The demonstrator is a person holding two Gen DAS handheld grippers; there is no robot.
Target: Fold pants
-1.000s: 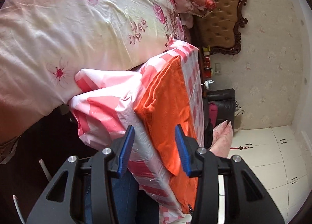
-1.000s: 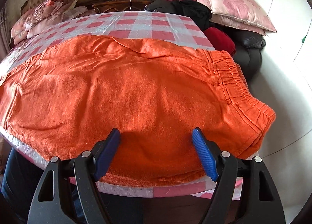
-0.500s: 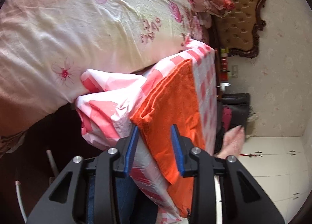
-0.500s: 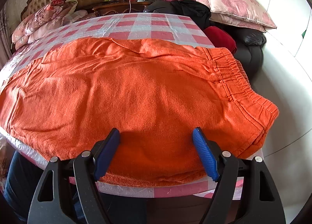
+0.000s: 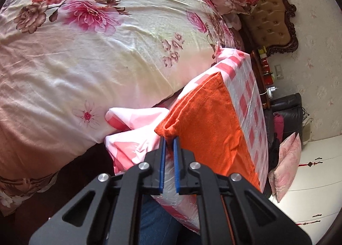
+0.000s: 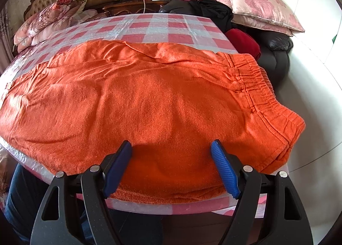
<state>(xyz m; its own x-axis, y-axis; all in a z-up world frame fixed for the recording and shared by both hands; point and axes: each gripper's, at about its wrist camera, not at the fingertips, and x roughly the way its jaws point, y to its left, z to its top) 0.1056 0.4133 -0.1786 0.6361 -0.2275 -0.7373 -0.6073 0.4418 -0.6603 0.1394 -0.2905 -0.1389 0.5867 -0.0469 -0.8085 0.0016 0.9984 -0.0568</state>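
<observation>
Left gripper [image 5: 168, 139] pinches the pants [image 6: 149, 104] hem, its tips half-hidden; right gripper [image 6: 172, 145] gapes

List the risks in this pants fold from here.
1. The left gripper pinches only the very corner of the orange pants at the leg hem; a thin bite may slip when lifted.
2. The checked tablecloth bunches right beside that corner, so the jaws may catch it and drag it along.
3. The right gripper is open over the near edge, holding nothing, so a one-sided pull could skew the pants toward the table edge.
</observation>
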